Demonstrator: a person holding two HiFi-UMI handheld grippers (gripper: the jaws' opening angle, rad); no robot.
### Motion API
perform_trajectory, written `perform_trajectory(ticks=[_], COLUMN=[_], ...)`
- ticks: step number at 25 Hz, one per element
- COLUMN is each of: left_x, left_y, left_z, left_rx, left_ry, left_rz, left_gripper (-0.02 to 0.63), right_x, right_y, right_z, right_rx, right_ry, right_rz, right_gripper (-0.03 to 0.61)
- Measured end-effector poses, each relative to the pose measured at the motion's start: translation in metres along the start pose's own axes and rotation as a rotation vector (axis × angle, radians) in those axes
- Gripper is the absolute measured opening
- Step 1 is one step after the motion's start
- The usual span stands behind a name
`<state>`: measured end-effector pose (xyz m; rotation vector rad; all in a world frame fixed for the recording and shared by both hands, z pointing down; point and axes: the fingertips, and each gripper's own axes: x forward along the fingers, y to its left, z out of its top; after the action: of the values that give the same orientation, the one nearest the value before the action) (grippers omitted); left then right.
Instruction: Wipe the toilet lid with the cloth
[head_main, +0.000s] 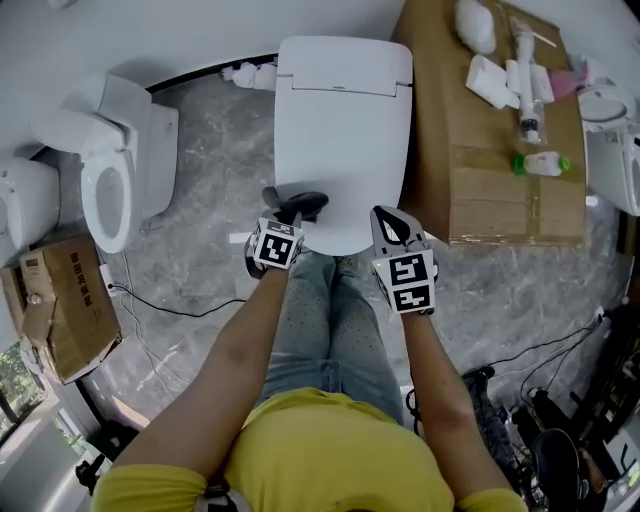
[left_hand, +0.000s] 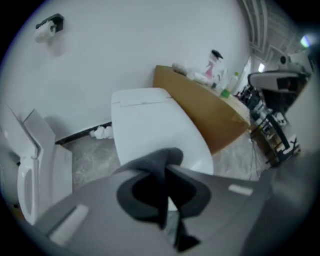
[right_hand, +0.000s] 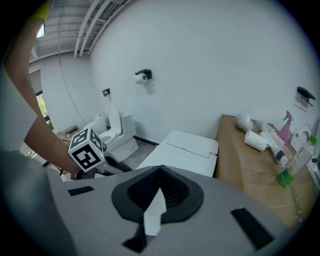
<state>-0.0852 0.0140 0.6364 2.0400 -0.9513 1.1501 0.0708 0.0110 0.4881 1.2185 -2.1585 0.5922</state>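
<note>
The left gripper (head_main: 283, 214) grasps the dark cloth (head_main: 306, 203), bunched between its jaws, over the closed lid (head_main: 340, 120) at its 7 o'clock edge; the right gripper (head_main: 393, 226), at 5 o'clock, has its jaws clenched together

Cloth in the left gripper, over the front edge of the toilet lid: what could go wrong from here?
The cloth is a small bunch in the left gripper, so it may slip out, or the jaw tips may scrape the toilet lid instead. The shut, empty right gripper sits close by; a sideways stroke might bump it.
</note>
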Motion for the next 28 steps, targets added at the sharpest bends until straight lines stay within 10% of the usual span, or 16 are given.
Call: perform_trajectory(ticks=[15,28], left_x=[-0.092,-0.208], left_y=[-0.035,-0.065], left_z=[0.076,0.163], left_rx=[-0.013,0.009], left_ry=[-0.273,-0.617], left_rz=[0.045,0.123], left_gripper=[0.018,0.018], right_x=[-0.036,-0.11], right_y=[0.011,0.005], right_z=[0.025,0.11], right_rx=[0.03,-0.027], right_ry=[-0.047,-0.29], right_rz=[-0.041,-0.098], right_gripper=[0.015,0.015])
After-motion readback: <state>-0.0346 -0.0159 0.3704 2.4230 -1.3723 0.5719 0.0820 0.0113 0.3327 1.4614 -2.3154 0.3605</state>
